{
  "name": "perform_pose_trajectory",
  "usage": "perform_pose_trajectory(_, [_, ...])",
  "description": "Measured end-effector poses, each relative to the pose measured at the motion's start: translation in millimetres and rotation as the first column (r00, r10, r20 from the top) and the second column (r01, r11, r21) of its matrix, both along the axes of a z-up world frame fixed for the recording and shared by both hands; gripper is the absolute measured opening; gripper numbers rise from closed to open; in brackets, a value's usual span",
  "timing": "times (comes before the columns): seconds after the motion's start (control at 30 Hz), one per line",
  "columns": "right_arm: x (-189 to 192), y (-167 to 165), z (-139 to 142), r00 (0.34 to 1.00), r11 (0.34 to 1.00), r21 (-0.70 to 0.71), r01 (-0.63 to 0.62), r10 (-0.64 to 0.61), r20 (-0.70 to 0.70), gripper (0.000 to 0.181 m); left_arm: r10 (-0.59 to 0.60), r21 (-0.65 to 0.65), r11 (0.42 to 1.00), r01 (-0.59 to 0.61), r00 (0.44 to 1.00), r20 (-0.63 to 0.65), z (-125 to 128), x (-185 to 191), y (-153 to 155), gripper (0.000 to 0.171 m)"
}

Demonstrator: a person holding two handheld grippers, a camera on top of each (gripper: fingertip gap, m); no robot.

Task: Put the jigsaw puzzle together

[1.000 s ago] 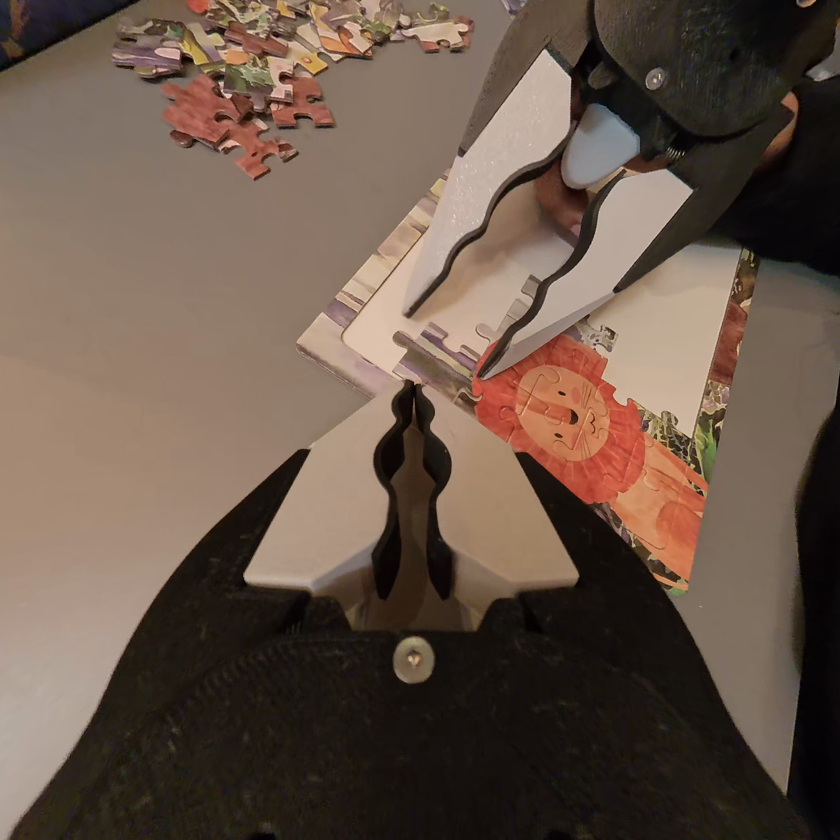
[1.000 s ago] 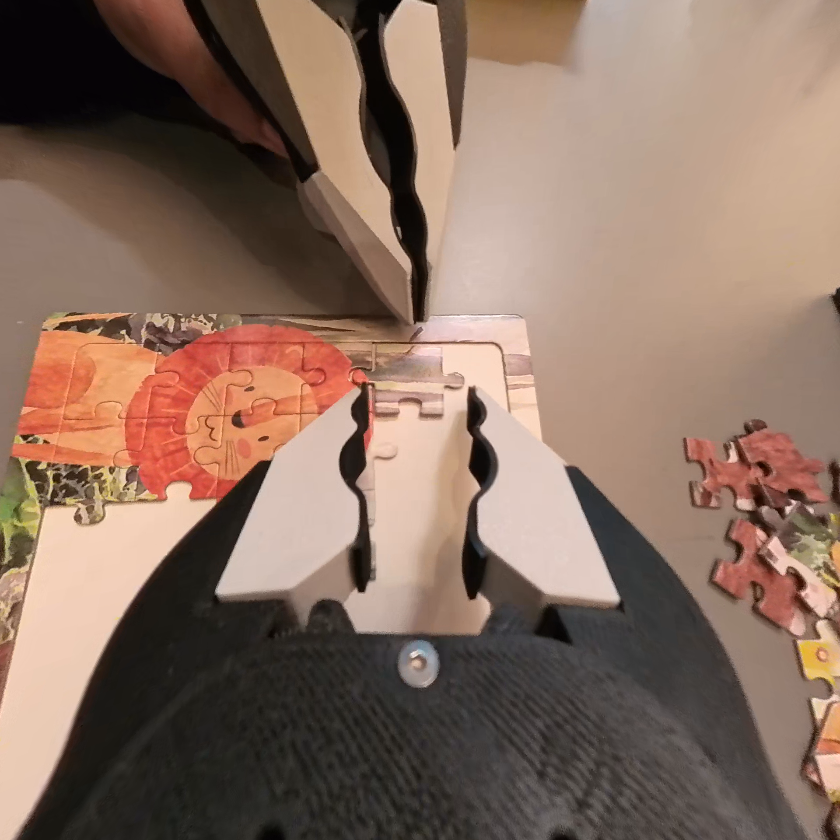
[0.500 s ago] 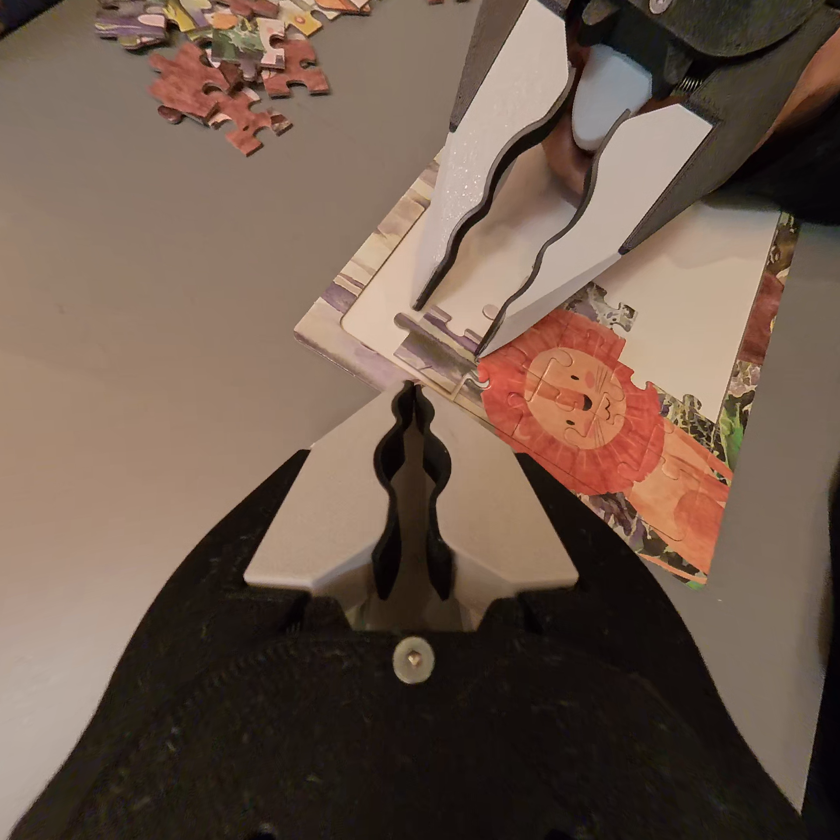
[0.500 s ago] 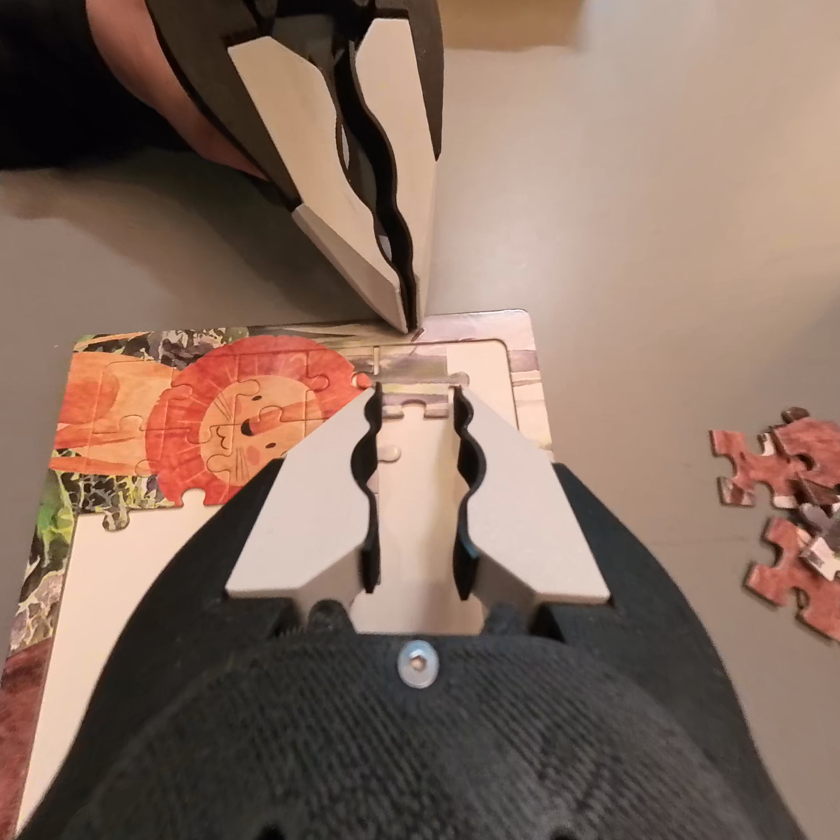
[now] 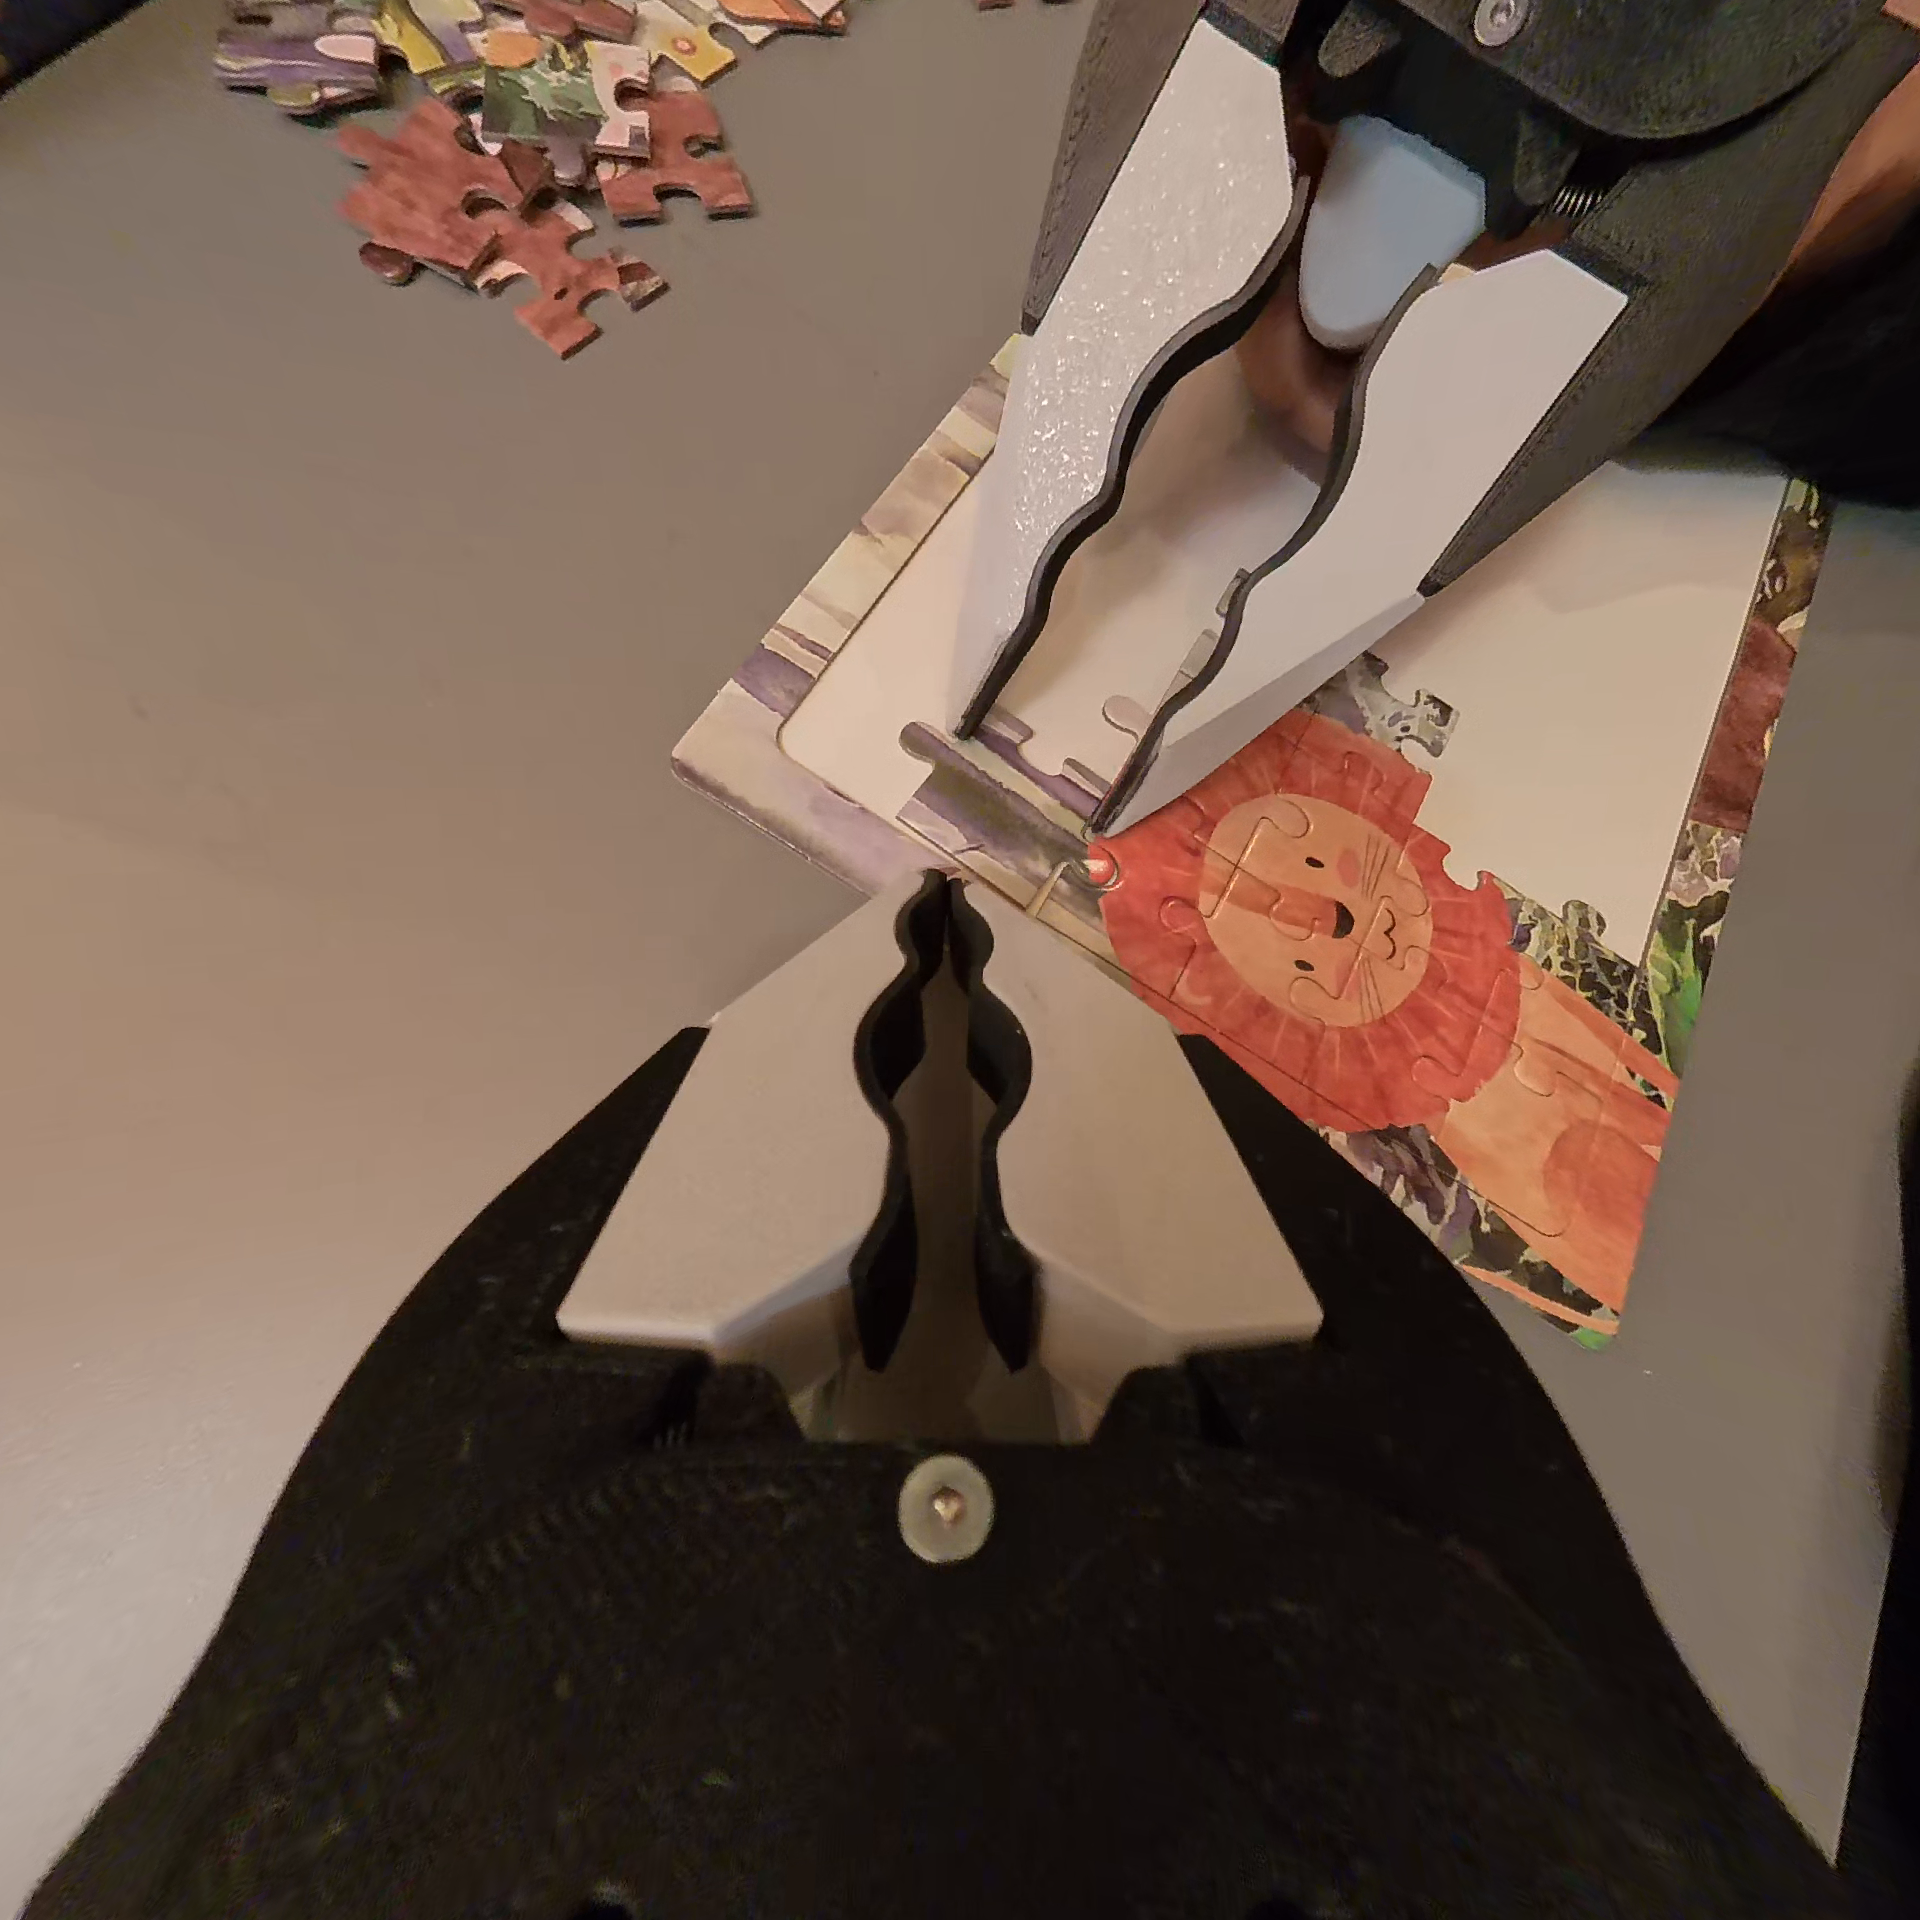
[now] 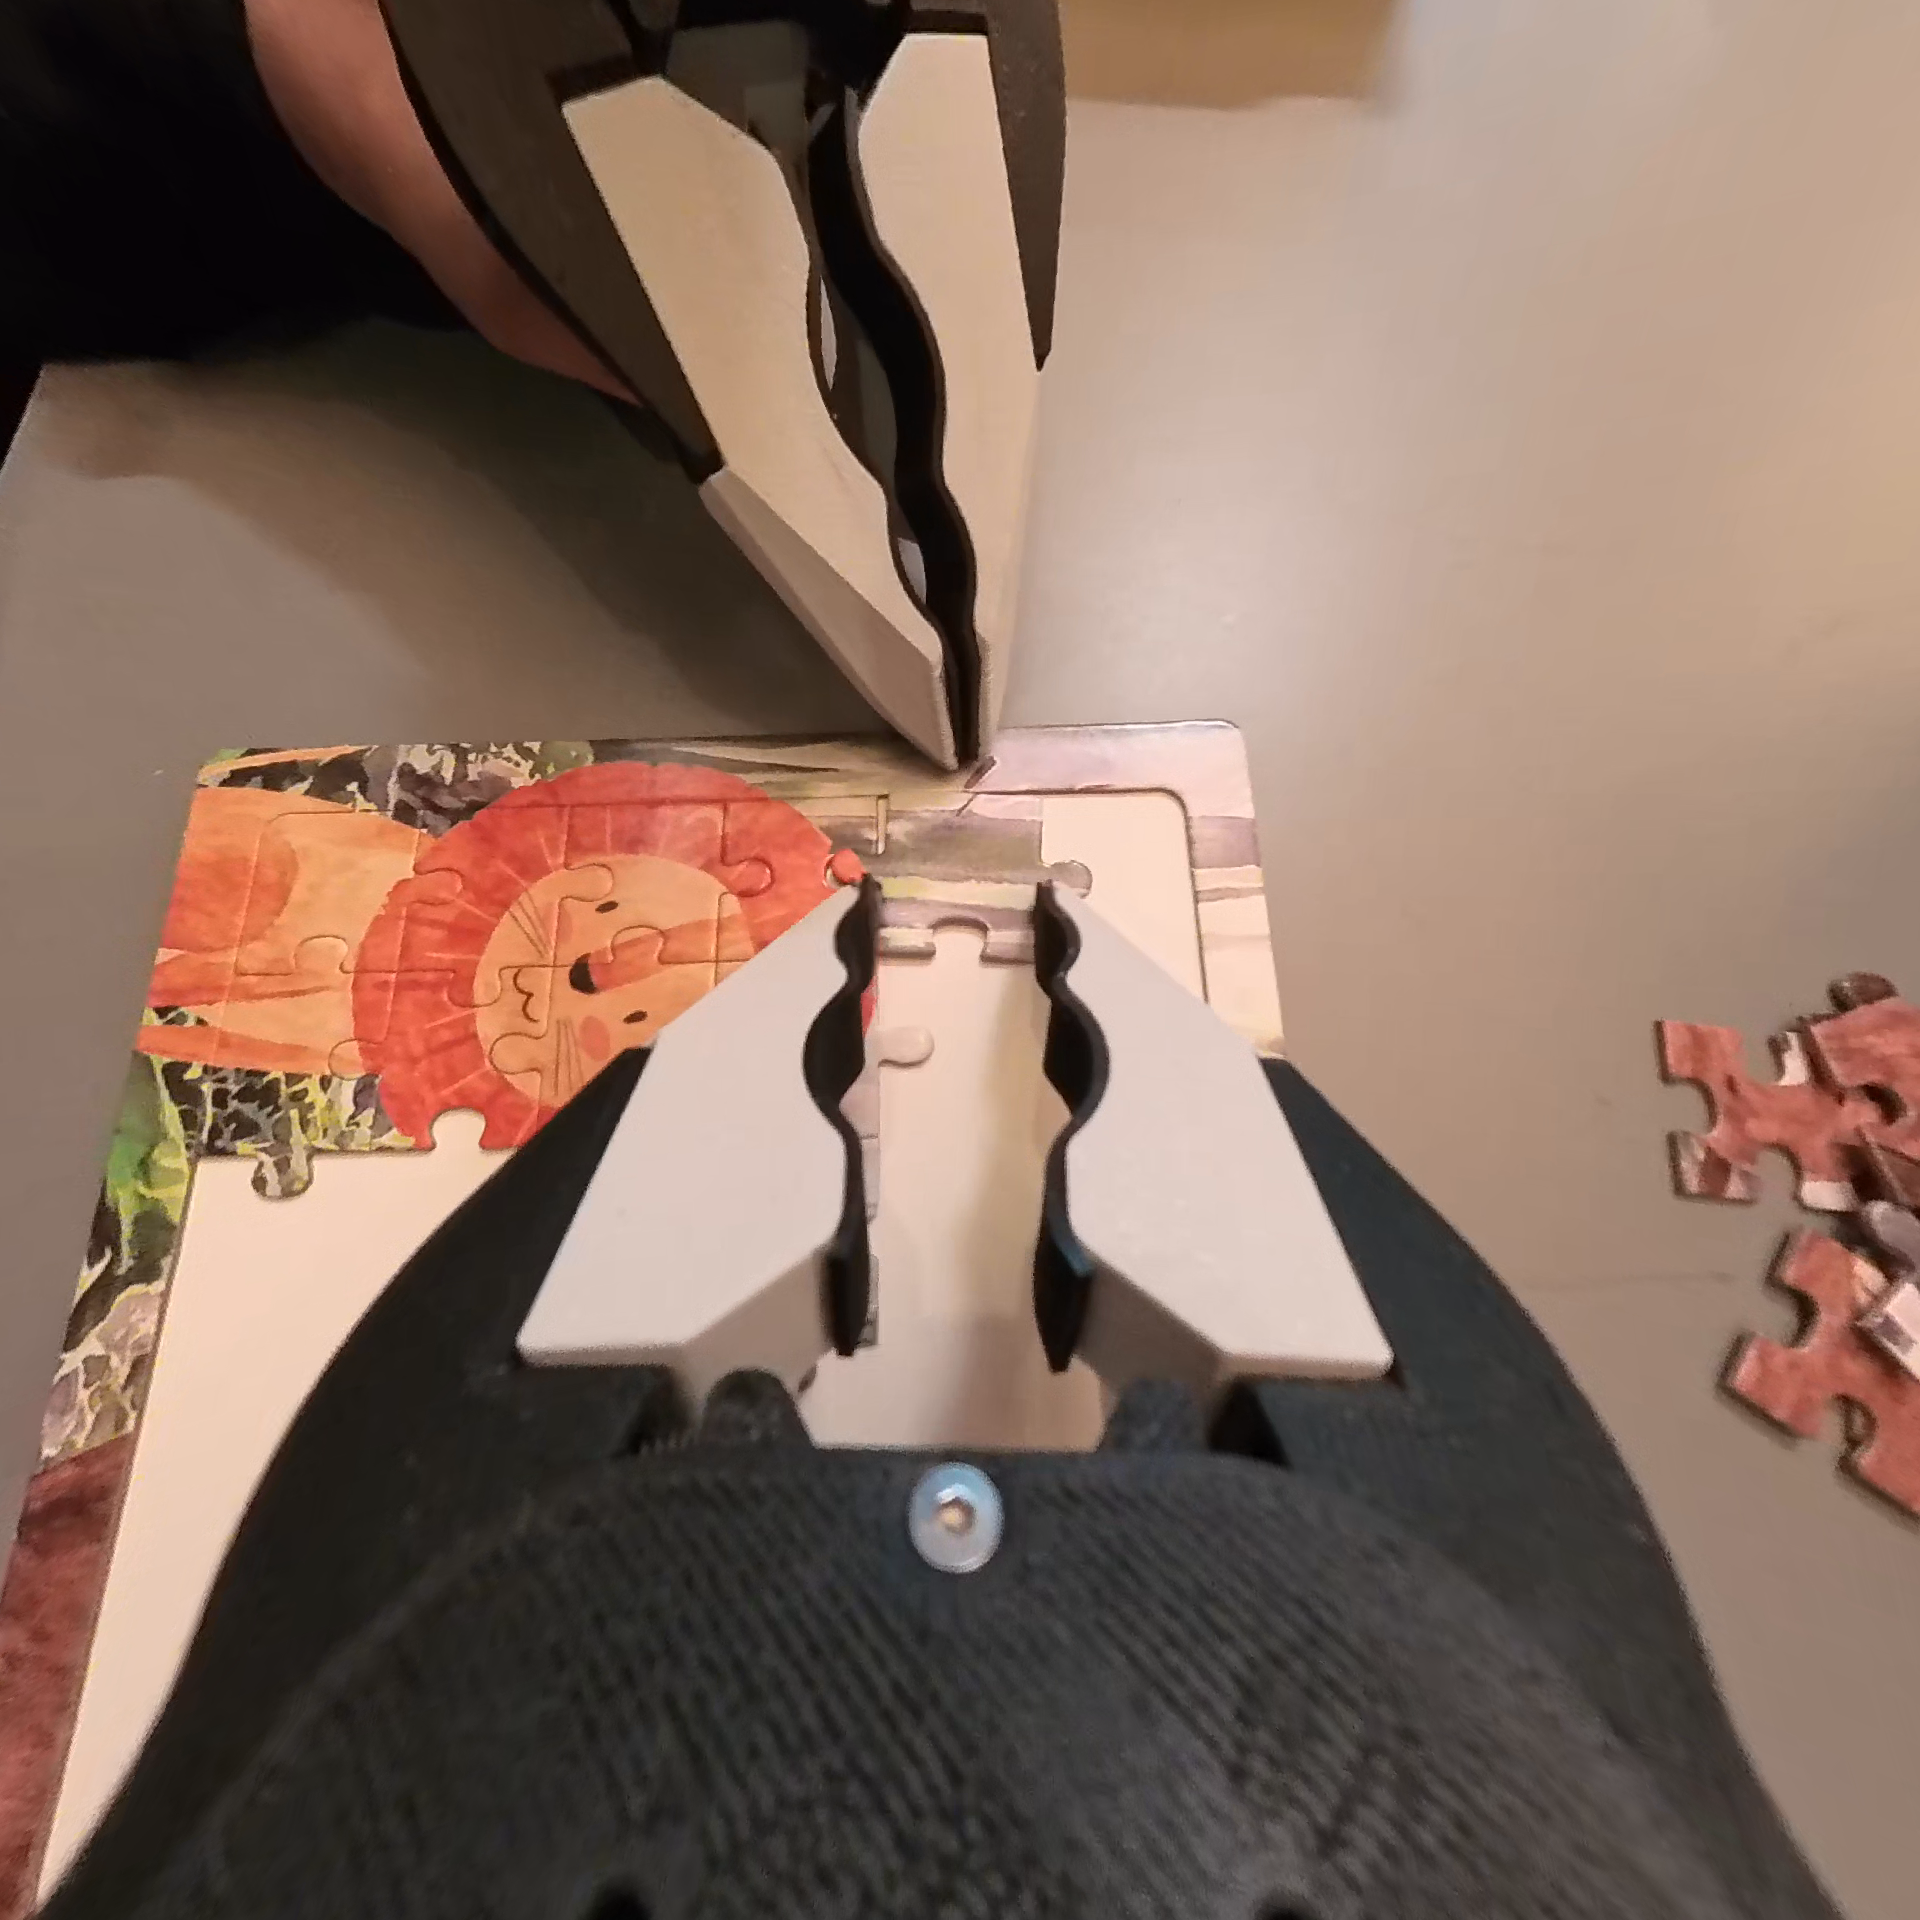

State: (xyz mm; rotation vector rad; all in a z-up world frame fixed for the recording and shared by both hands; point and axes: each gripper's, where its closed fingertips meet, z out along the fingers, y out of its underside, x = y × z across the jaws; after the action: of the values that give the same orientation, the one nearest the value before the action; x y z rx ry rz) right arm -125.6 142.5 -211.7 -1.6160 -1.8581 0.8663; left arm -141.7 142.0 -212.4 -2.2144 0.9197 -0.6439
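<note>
The puzzle board (image 5: 831,665) lies on the grey table, with a lion picture (image 5: 1320,935) put together along one edge and bare white backing (image 5: 1558,644) beside it. A grey-purple piece (image 5: 987,805) sits in the board next to the lion. My left gripper (image 5: 940,883) is shut and empty, its tips touching the board's edge by that piece; it also shows in the right wrist view (image 6: 961,758). My right gripper (image 6: 953,888) is open over the board, its tips at either side of the grey-purple piece (image 6: 956,842). It also shows in the left wrist view (image 5: 1034,779).
A pile of loose pieces (image 5: 540,156), brown ones nearest, lies on the table beyond the board; some show in the right wrist view (image 6: 1818,1143). A hand (image 6: 436,218) holds the left gripper. The board's frame (image 6: 1226,862) has a printed border. Less than 4 cm separates the two grippers' tips. Between my right fingertips and the lion picture (image 5: 1320,935) there is roughly 5 cm. Seen from the right wrist view (image 6: 601,941) as well.
My right gripper has moved a little forward toward the grey-purple piece and its jaws have narrowed slightly. My left gripper has stayed shut at the board's edge.
</note>
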Motion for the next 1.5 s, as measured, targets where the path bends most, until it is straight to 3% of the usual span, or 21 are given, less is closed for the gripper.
perform_pose_trajectory(0.93, [-2,6,1,0.999,0.998,-0.021,0.053,-0.053,-0.002,0.025,-0.093,0.013,0.996,0.093,0.996,-0.017,1,13,-14,0.000])
perform_pose_trajectory(1.3, [-3,6,0,0.999,0.998,-0.039,0.052,-0.052,0.000,0.023,-0.007,0.077,0.997,0.008,1.000,-0.014,9,10,-1,0.000])
perform_pose_trajectory(1.5, [-3,5,0,0.999,0.998,-0.024,0.051,-0.051,-0.002,0.022,-0.039,0.019,0.999,0.039,0.999,-0.028,-1,16,-8,0.000])
